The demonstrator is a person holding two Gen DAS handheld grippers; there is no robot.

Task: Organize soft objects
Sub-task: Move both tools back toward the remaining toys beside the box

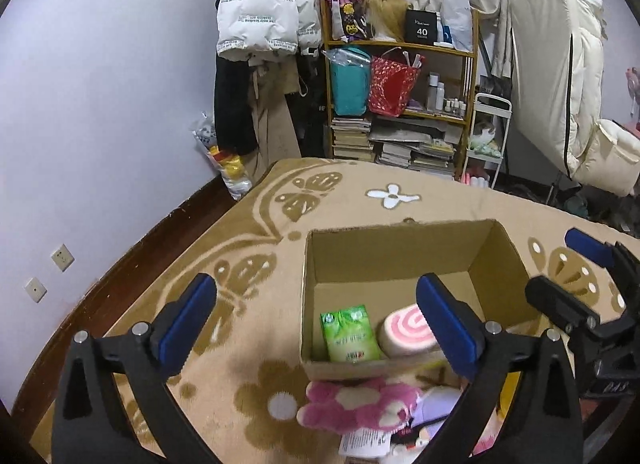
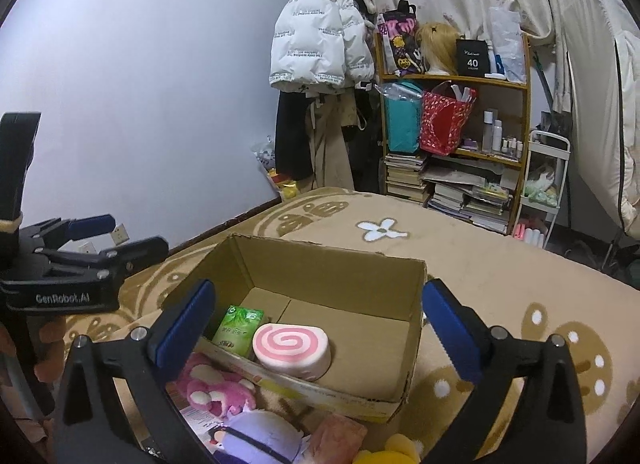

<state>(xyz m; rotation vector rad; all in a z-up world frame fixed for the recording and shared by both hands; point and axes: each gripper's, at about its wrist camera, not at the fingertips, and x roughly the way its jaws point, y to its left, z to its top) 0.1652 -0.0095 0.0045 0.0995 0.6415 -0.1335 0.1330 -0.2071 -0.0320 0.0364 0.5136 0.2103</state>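
An open cardboard box (image 1: 400, 252) (image 2: 320, 264) sits on the beige flower-patterned bed cover. Inside lie a green tissue pack (image 1: 350, 334) (image 2: 238, 330) and a pink-swirl roll cushion (image 1: 406, 334) (image 2: 292, 350). In front of the box lie a pink plush bear (image 1: 356, 404) (image 2: 216, 390), a purple plush (image 1: 440, 404) (image 2: 256, 436), a pink soft item (image 2: 338, 434) and a yellow plush (image 2: 394, 452). My left gripper (image 1: 316, 320) (image 2: 120, 238) is open and empty above the box's near left corner. My right gripper (image 2: 316, 324) (image 1: 560, 272) is open and empty above the box.
A wooden shelf (image 1: 400, 76) (image 2: 452, 124) with bags, bottles and stacked books stands beyond the bed. A white puffer jacket (image 1: 264, 4) (image 2: 316, 40) hangs beside it. A white cart (image 2: 544, 184) and a cream coat (image 1: 568, 96) are at the right. The wall is at left.
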